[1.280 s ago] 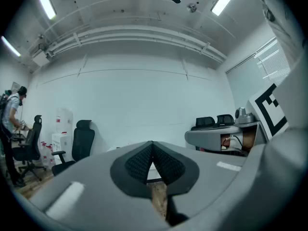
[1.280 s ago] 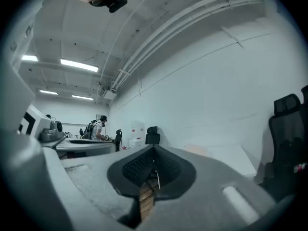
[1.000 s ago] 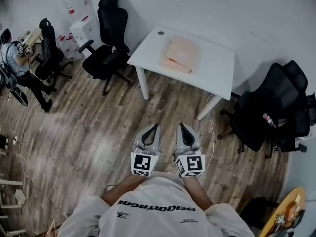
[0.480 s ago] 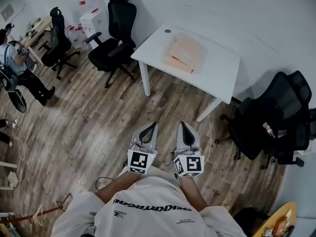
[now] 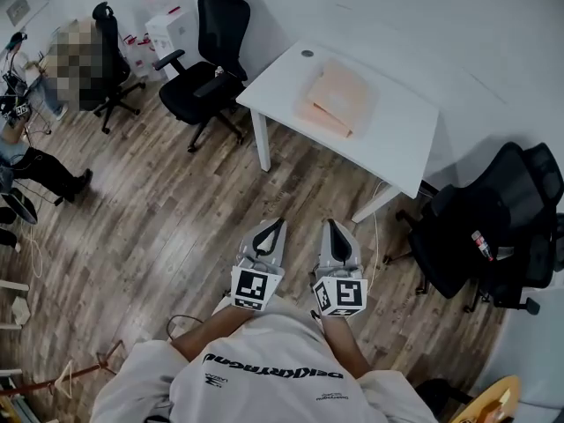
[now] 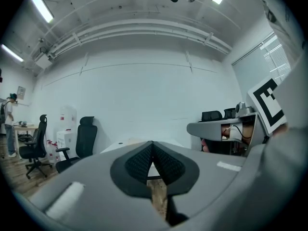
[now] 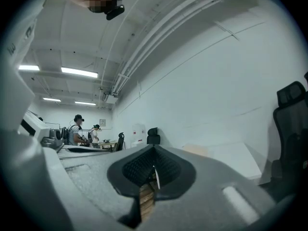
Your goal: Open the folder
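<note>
Head view shows the folder (image 5: 335,100) closed on the white tabletop (image 5: 401,144), upper centre. Well apart, lower centre, the left hand-held gripper (image 5: 278,226) and right hand-held gripper (image 5: 331,226) are pressed together, empty. Jaws left this narrow might only push the folder away.

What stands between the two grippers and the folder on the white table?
Nothing visible. Only wooden floor lies between the left gripper, the right gripper and the table bearing the folder; the black chairs stand off to the sides.

folder (image 5: 335,100) lies on the table (image 5: 398,137) — left gripper (image 5: 279,224) beside right gripper (image 5: 329,224); both well short of it
</note>
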`<state>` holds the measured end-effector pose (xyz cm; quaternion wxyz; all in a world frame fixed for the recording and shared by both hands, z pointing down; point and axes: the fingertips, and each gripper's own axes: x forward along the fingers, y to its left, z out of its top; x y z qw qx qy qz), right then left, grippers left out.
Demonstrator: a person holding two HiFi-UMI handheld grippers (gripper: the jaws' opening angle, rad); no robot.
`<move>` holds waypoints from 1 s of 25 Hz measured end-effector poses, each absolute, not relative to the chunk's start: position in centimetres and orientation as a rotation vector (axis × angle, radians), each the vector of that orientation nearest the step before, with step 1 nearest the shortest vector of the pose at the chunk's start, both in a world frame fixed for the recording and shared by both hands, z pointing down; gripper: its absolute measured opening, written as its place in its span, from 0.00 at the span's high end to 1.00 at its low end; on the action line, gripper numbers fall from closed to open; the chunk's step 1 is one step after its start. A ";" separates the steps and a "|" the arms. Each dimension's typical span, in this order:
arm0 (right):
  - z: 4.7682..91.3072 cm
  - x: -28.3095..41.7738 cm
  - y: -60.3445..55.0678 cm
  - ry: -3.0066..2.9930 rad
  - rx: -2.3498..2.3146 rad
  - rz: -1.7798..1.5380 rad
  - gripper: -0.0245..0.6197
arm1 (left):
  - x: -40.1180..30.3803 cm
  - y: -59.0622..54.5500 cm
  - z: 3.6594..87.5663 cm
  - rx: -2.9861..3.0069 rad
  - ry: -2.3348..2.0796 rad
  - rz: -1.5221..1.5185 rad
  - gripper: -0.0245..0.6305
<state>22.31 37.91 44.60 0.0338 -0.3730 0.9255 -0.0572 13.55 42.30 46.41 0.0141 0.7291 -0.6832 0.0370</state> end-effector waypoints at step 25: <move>42.4 3.2 8.6 2.881 -1.340 -0.106 0.96 | -5.1 12.2 45.2 2.343 -1.961 0.046 0.98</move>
